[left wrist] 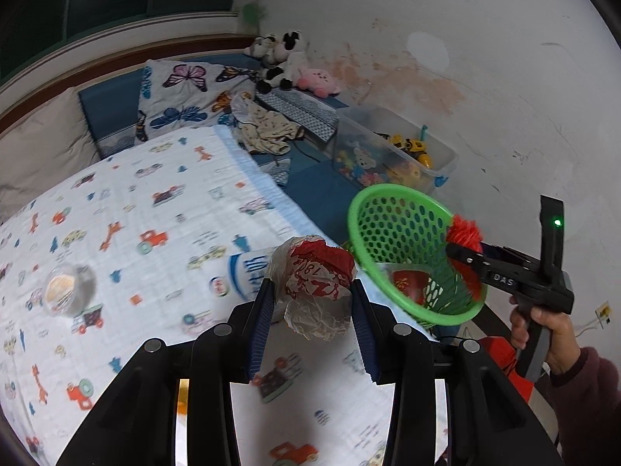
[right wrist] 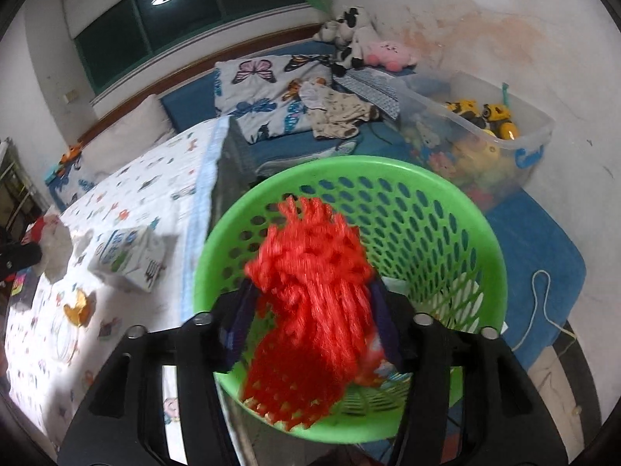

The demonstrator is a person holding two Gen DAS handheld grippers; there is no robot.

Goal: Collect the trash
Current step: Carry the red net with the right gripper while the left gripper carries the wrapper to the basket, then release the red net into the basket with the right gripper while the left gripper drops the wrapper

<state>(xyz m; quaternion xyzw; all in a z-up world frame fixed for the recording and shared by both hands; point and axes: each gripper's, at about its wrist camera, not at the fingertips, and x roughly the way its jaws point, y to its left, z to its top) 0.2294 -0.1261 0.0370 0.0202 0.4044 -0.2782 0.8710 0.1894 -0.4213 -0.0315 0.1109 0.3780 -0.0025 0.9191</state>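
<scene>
Carton point(left wrist: 248, 272) and cup point(left wrist: 70, 289) lie on the bed point(left wrist: 155, 209); basket point(left wrist: 407, 252) right of it, toy bin point(left wrist: 392, 151) behind

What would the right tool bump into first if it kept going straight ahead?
Probably the green basket. The right tool, shut on red mesh netting, points into the basket's open mouth, so its perforated inner wall looks like the first thing ahead. Depth is hard to judge through the fisheye.

A clear toy bin point(right wrist: 500, 143) sits near plush toys point(right wrist: 365, 44).
</scene>
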